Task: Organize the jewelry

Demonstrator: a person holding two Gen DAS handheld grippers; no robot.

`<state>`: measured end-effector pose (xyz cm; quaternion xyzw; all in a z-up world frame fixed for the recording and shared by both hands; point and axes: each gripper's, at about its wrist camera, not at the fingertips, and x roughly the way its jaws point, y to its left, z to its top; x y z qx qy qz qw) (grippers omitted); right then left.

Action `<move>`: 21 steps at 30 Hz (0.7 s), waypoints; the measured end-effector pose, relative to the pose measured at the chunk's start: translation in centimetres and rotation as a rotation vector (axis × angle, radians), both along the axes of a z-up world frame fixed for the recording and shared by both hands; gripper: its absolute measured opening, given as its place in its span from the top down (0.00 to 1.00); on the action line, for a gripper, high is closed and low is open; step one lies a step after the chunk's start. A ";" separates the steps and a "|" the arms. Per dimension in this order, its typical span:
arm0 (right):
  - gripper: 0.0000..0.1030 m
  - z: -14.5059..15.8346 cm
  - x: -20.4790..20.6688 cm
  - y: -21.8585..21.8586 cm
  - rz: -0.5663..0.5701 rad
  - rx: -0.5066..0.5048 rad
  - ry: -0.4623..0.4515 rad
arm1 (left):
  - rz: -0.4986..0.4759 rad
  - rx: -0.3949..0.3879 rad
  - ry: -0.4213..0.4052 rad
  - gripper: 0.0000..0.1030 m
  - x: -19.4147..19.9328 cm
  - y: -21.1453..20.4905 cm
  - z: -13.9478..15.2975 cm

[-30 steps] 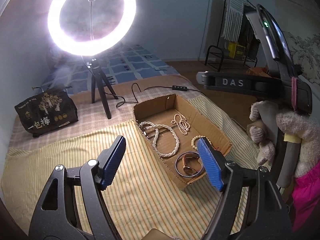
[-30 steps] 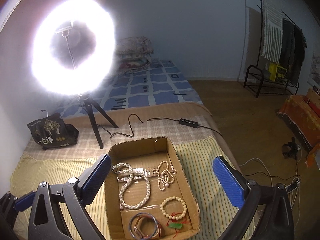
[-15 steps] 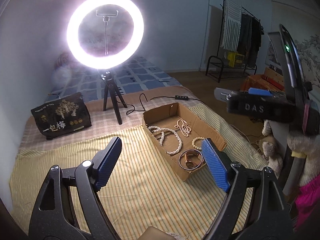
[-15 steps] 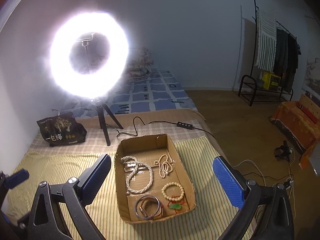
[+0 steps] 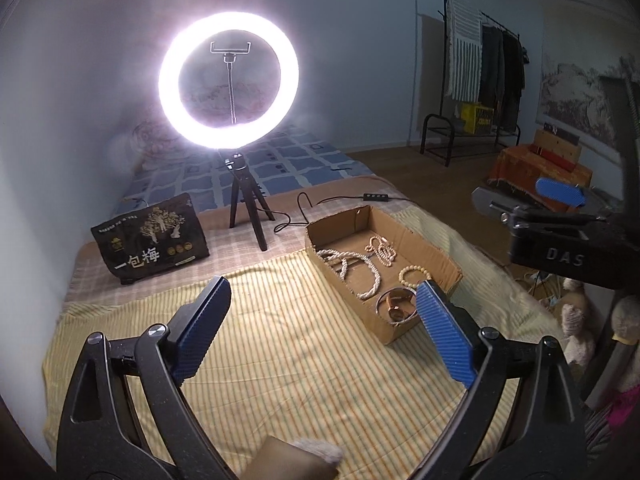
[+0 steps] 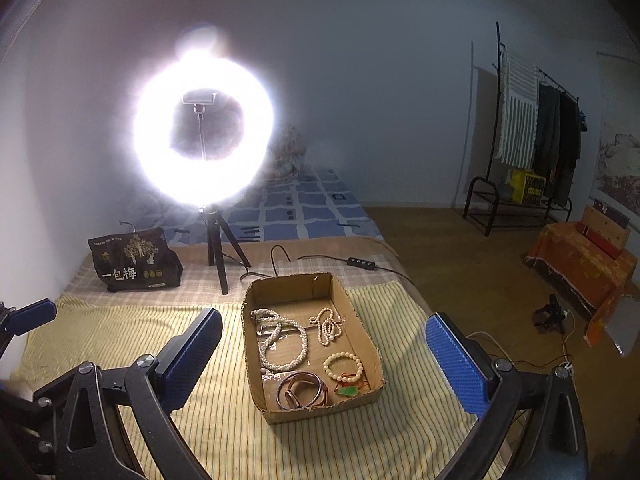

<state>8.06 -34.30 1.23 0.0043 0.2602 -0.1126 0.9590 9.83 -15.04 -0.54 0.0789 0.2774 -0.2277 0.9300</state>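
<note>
A bed spread with a yellow striped cloth (image 6: pixel 224 432) fills the lower half of both views, with a lit ring light (image 6: pixel 204 130) on a tripod and a dark printed bag (image 6: pixel 134 260) at its far end. On the cloth sits an open cardboard box (image 6: pixel 362 322), a long rectangle whose long axis runs from the near edge of the bed away toward the ring light; in the left wrist view it lies slanted, off to the right. All the jewelry in sight lies inside it: a long white bead necklace (image 6: pixel 280 340) coiled along the left side, a smaller pinkish strand (image 6: pixel 328 322) toward the far right, a pair of metal bangles (image 6: pixel 302 390) at the near end, and a cream bead bracelet (image 6: pixel 344 366) beside them with what may be a small green pendant, though it is too small to be sure. Judging by this, the sorting looks finished or close to it, since nothing lies loose on the cloth. The left gripper (image 5: pixel 322 318) is empty, its jaws opening wide above the cloth beside the box; the right gripper (image 6: pixel 324 352) stands released too, nothing between its pads.
</note>
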 end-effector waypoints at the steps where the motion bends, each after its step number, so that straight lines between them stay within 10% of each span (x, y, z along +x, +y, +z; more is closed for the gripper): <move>1: 0.00 0.0 -0.4 0.2 -0.001 -0.005 -0.009 | -0.002 0.007 -0.003 0.04 -0.1 -0.1 -0.1; 21: 0.00 -1.7 -1.7 0.2 -0.006 0.014 -0.028 | 0.022 0.057 -0.028 0.00 -1.1 -0.2 -1.2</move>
